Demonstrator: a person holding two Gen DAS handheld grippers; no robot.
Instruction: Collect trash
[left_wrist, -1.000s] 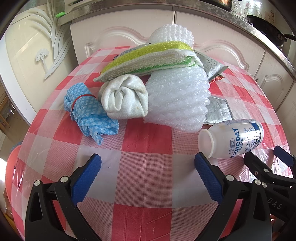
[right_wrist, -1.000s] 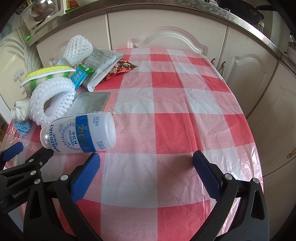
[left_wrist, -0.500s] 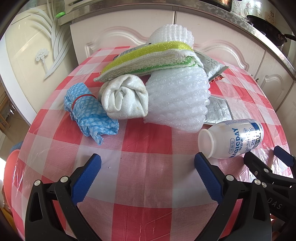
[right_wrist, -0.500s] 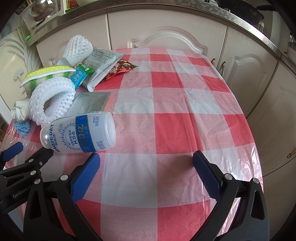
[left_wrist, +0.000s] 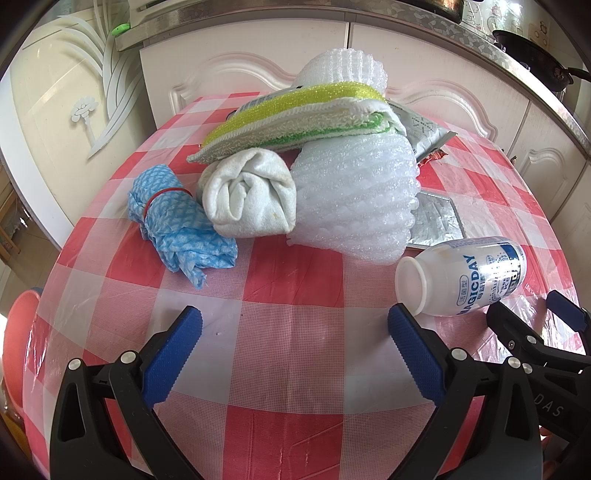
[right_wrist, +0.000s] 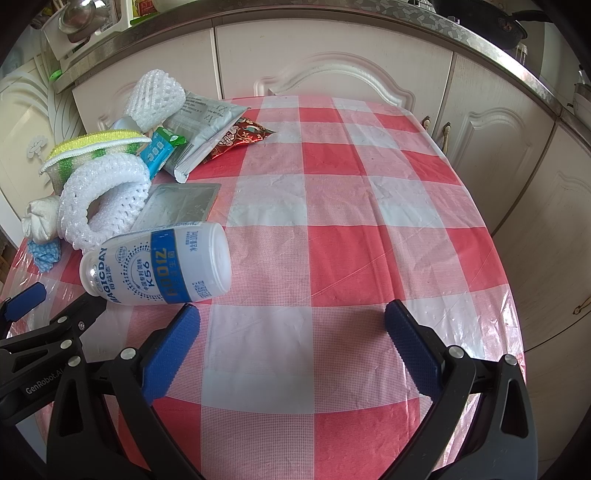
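A white MAGICDAY bottle (left_wrist: 465, 277) lies on its side on the red checked tablecloth (left_wrist: 295, 295), open mouth toward me; it also shows in the right wrist view (right_wrist: 159, 267). Behind it lie a white foam net (left_wrist: 354, 195), a silver foil packet (right_wrist: 177, 203), a grey wrapper (right_wrist: 201, 123), a red snack wrapper (right_wrist: 240, 138) and a small blue-green carton (right_wrist: 160, 151). My left gripper (left_wrist: 293, 343) is open and empty, just left of the bottle. My right gripper (right_wrist: 291, 339) is open and empty, just right of the bottle.
A rolled white cloth (left_wrist: 251, 199), a blue cloth tied with a red band (left_wrist: 173, 218) and a yellow-green sponge cloth (left_wrist: 295, 114) sit in the pile. A second foam net (right_wrist: 155, 96) lies at the back. A red basin (left_wrist: 18, 339) sits below the table's left edge. Cabinets (right_wrist: 332, 62) stand behind.
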